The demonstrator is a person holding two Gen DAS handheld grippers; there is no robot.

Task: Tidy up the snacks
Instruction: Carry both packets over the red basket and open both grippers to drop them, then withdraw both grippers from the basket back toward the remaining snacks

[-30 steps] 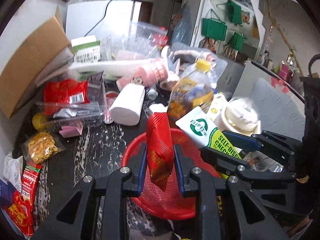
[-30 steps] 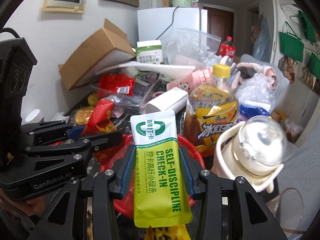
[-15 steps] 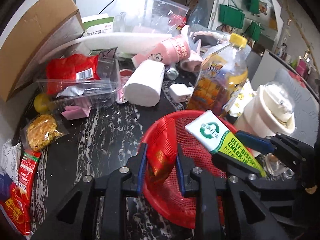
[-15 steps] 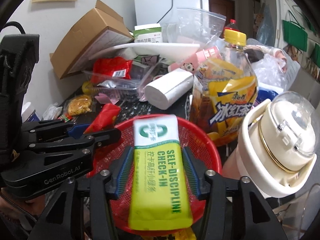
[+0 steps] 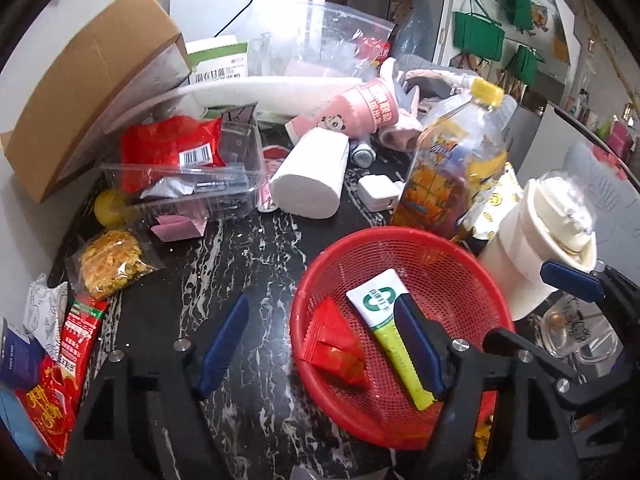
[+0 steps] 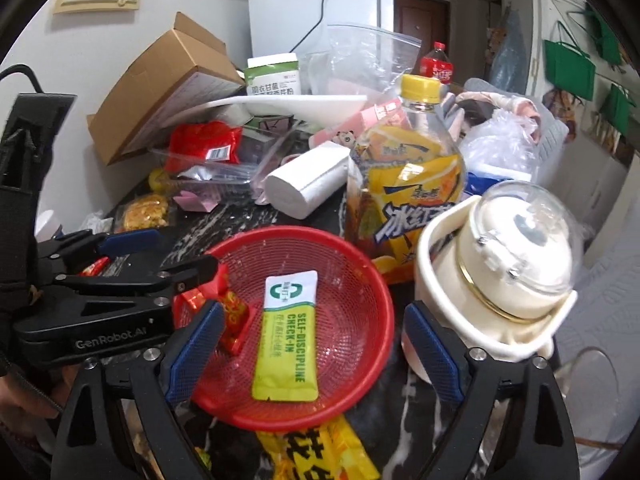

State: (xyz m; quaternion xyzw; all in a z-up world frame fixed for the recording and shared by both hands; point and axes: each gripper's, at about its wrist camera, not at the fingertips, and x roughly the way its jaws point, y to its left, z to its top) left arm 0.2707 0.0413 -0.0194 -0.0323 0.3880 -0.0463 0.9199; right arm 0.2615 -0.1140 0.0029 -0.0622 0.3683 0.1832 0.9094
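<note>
A red mesh basket stands on the dark marbled table. In it a red snack packet and a green-and-yellow sachet lie flat, side by side. My left gripper hovers over the basket's left rim with its jaws opening; no pad touches the red packet below. My right gripper hangs above the basket with its jaws opening wide. The sachet lies loose beneath it. The left gripper's fingers show at the left of the right wrist view.
Crowding the basket's far side are an iced-tea bottle and a cream pot with a glass lid. To the left lie a bagged waffle snack, red packets, a clear tray and a white roll. A yellow packet lies under the basket's near edge.
Both grippers came down over the basket and spread their jaws. The red packet left the left gripper and the sachet left the right; both now lie in the basket.
</note>
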